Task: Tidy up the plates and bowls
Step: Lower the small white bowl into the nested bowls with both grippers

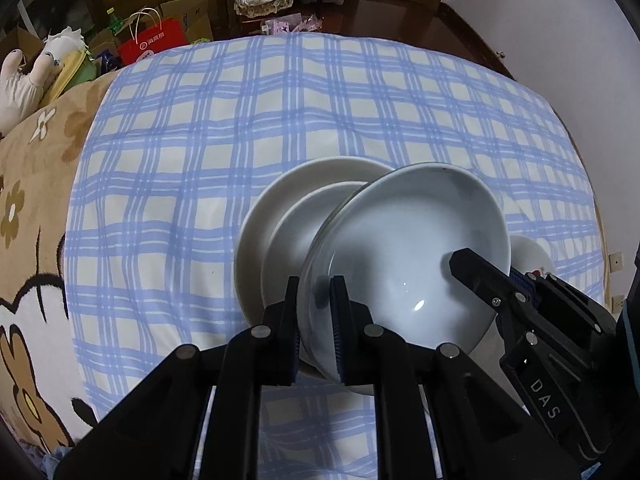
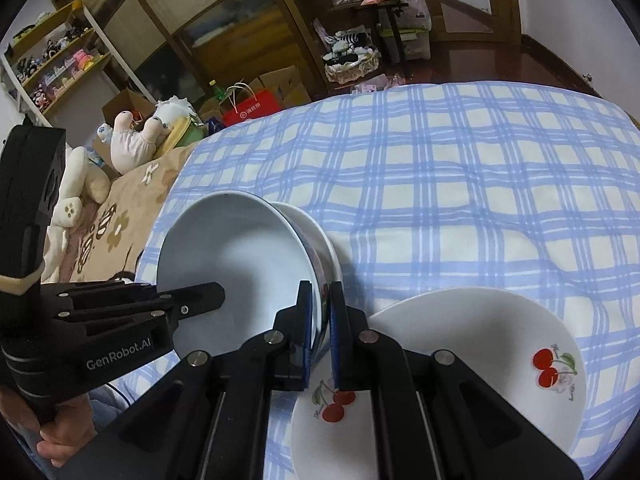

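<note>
In the left wrist view, the left gripper clamps the near rim of the pale bowl, low centre, tilted over two stacked plates. In the right wrist view, the right gripper clamps the opposite rim at centre, beside the cherry plate at lower right. The stacking step looks nearly done; next, lower the bowl level onto the stack, then release.

A lived-in home bedroom. Beside the checked bedsheet lie plush toys. Beyond it stand wooden shelves and cardboard boxes.
</note>
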{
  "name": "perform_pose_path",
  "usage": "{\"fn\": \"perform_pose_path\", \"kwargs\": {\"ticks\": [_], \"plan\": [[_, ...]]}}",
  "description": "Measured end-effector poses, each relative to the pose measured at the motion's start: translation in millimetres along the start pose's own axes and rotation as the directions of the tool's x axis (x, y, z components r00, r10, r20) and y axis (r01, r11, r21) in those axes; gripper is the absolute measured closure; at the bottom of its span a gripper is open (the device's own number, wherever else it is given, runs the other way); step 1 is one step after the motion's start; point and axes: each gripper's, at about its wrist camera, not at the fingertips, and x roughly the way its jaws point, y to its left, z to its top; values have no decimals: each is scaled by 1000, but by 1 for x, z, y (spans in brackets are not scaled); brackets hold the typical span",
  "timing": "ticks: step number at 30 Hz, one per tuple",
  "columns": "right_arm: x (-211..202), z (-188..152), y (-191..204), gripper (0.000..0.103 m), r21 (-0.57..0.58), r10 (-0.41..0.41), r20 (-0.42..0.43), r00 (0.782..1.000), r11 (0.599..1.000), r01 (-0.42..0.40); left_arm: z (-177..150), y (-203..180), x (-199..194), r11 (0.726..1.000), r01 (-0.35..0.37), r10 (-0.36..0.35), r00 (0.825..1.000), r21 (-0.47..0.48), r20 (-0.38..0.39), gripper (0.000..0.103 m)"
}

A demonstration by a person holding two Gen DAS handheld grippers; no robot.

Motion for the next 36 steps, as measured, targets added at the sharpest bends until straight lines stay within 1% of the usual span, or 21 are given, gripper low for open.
{"fn": "perform_pose_path", "kwargs": {"ticks": [4, 7, 11, 16, 19, 24, 30, 33, 36], "plan": [[2, -2, -1, 94, 2, 6, 3, 1000, 1000, -6, 1, 2, 3, 1000, 2, -2, 1000, -9, -10, 89], [8, -5, 3, 93, -18, -15, -12, 1000, 1000, 15, 5, 4, 10, 1000, 0, 0, 1000, -24, -25, 89], [7, -6, 6, 92, -39, -33, 0, 999, 999, 33, 8, 6, 12, 999, 16, -17, 999, -35, -29, 89], [6, -7, 7, 92, -51, -43, 2, 999, 998, 43, 9, 7, 14, 1000, 8, -9, 1000, -23, -28, 89], [6, -7, 8, 90, -56, -60, -7, 998, 997, 60, 11, 5, 15, 1000, -10, 10, 1000, -10, -25, 89], [4, -9, 8, 90, -62, -69, -5, 998, 996, 69, 15, 6, 13, 999, 21, -22, 999, -38, -27, 88], [1, -10, 5, 89, -57, -71, -6, 997, 996, 71, 15, 11, 15, 998, 40, -41, 998, -44, -42, 88], [2, -8, 6, 89, -53, -78, -13, 997, 996, 77, 11, 14, 10, 999, 35, -36, 999, -32, -31, 87], [2, -8, 6, 89, -53, -84, -19, 996, 995, 83, 6, 14, 2, 999, 37, -37, 999, -11, -11, 84]]}}
